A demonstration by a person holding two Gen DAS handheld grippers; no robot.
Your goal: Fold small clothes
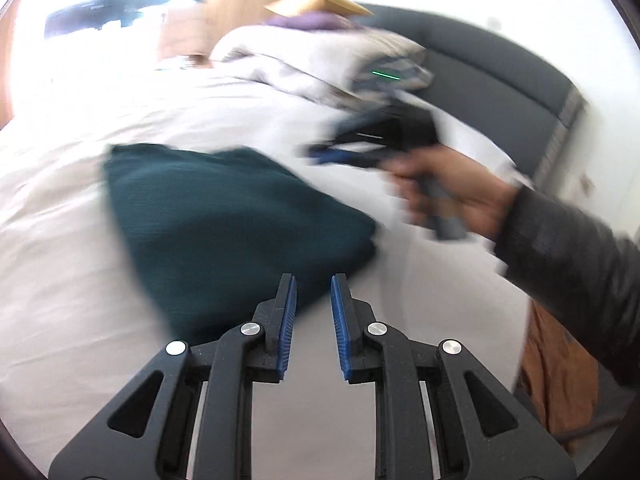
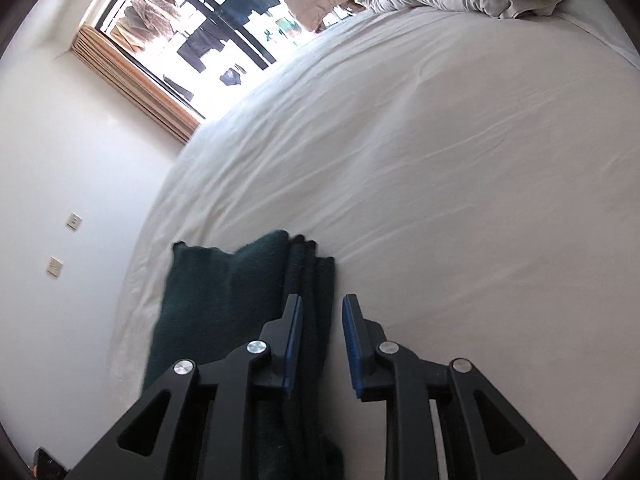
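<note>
A dark green knitted garment [image 1: 224, 220] lies folded on the white bed sheet [image 1: 72, 288]. My left gripper [image 1: 314, 292] is open and empty, with its tips at the garment's near edge. The right gripper [image 1: 324, 152] shows blurred in the left wrist view, held in a hand beyond the garment's right side. In the right wrist view the right gripper [image 2: 322, 312] is open and empty, and the garment [image 2: 224, 296] lies under and left of its left finger, with stacked folded edges showing.
A crumpled pale duvet with other clothes [image 1: 312, 56] is piled at the head of the bed, against a dark grey headboard [image 1: 492, 76]. A window with a beige curtain [image 2: 132, 76] is beyond the bed. The wall [image 2: 72, 184] runs along the bed's left side.
</note>
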